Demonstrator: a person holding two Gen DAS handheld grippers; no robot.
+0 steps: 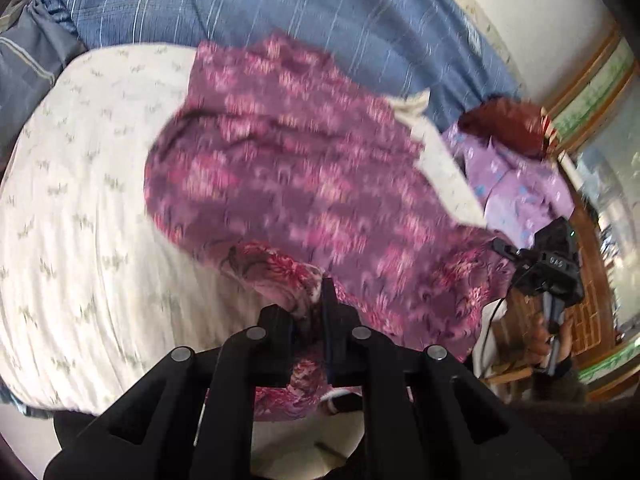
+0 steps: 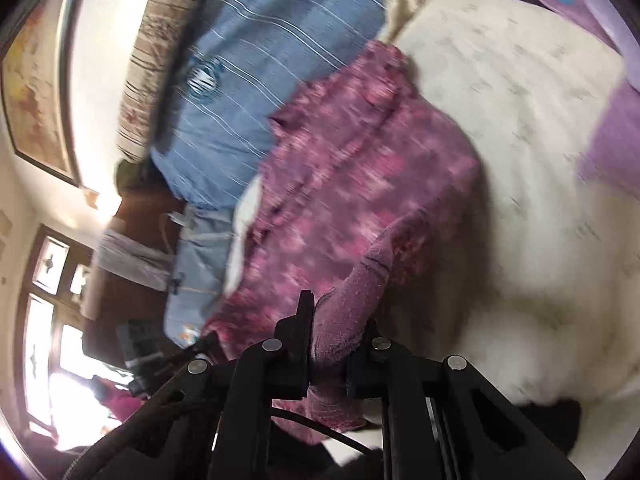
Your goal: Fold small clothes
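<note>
The pink flowered garment (image 1: 304, 168) lies spread and unfolded on the bed (image 1: 80, 208). The left gripper (image 1: 316, 312) and right gripper (image 2: 336, 332) each pinch its near edge, so folding has barely begun.

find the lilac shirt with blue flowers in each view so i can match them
Left wrist: the lilac shirt lies at the right, past the magenta floral garment, below a red cloth.
Right wrist: it runs along the top right edge, mostly cut off.
Shared landmark: the blue striped quilt.
</note>
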